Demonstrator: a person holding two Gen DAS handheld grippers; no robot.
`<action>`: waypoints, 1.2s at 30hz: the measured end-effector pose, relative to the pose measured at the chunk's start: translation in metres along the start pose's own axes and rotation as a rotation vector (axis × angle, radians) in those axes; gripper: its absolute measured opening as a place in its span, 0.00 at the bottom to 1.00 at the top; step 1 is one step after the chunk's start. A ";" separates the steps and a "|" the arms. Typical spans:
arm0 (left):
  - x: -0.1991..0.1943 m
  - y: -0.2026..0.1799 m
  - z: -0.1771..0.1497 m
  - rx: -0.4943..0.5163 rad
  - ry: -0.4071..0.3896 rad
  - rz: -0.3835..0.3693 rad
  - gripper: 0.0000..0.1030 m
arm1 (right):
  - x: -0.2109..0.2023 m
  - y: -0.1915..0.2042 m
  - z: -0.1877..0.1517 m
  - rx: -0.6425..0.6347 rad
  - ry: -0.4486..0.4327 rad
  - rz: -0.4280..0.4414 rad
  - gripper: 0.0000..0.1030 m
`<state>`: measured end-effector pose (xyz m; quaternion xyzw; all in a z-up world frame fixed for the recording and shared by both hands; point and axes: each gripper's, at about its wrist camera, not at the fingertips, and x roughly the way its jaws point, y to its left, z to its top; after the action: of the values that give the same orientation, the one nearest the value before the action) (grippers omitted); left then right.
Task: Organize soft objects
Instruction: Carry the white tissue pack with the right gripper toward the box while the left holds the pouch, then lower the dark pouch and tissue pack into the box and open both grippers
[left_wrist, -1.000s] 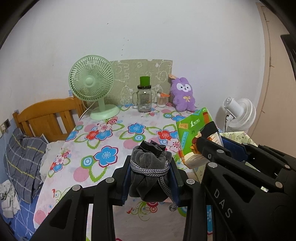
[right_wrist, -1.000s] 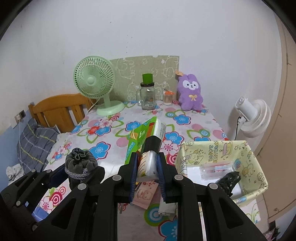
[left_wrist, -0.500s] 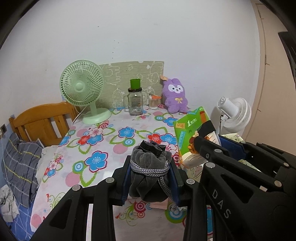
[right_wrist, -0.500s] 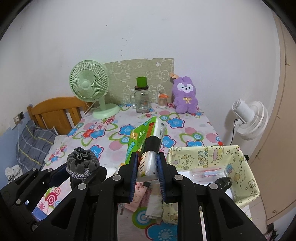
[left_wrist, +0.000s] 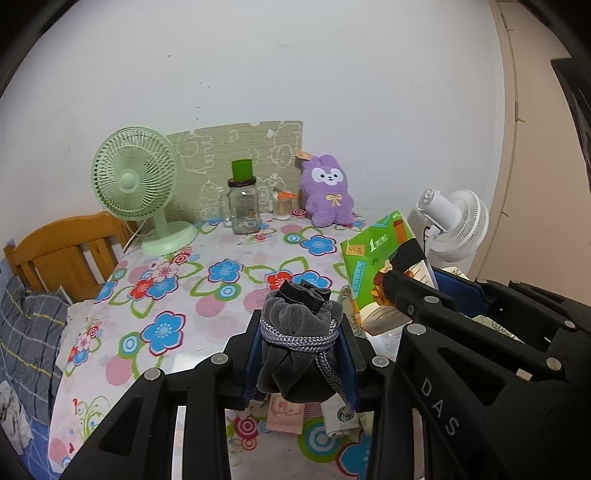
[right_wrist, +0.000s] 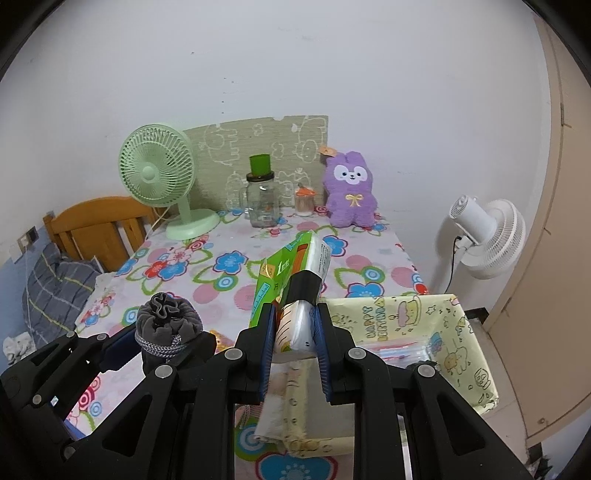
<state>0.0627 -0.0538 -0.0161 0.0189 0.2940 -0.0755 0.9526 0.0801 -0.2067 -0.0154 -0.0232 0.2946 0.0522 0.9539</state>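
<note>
My left gripper (left_wrist: 300, 352) is shut on a grey velvet drawstring pouch (left_wrist: 299, 347) and holds it above the flowered table (left_wrist: 184, 295). The pouch also shows in the right wrist view (right_wrist: 166, 330). My right gripper (right_wrist: 295, 334) is shut on a green tissue pack (right_wrist: 295, 280), held upright above the table; the pack also shows in the left wrist view (left_wrist: 376, 266). A yellow patterned fabric box (right_wrist: 461, 332) sits at the table's front right, beside and below the right gripper. A purple plush rabbit (right_wrist: 351, 195) sits at the back by the wall.
A green desk fan (right_wrist: 162, 184), a glass jar with green lid (right_wrist: 262, 199) and a small jar (right_wrist: 304, 201) stand at the back. A white fan (right_wrist: 487, 236) is off the table's right. A wooden chair (right_wrist: 96, 225) stands left. Small flat items (left_wrist: 291, 410) lie below the grippers.
Both grippers have pulled back and risen a little with their loads still held. The table's back objects look farther away and the fabric box sits lower in the right view.
</note>
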 end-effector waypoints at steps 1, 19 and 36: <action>0.001 -0.002 0.000 0.002 0.000 -0.003 0.35 | 0.001 -0.003 0.000 0.002 0.000 -0.003 0.23; 0.029 -0.047 0.009 0.042 0.013 -0.093 0.35 | 0.009 -0.049 0.000 0.040 0.004 -0.069 0.23; 0.057 -0.090 0.008 0.094 0.053 -0.157 0.35 | 0.024 -0.096 -0.010 0.095 0.030 -0.126 0.23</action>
<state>0.0999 -0.1508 -0.0412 0.0427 0.3155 -0.1632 0.9338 0.1048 -0.3011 -0.0356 0.0029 0.3091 -0.0224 0.9508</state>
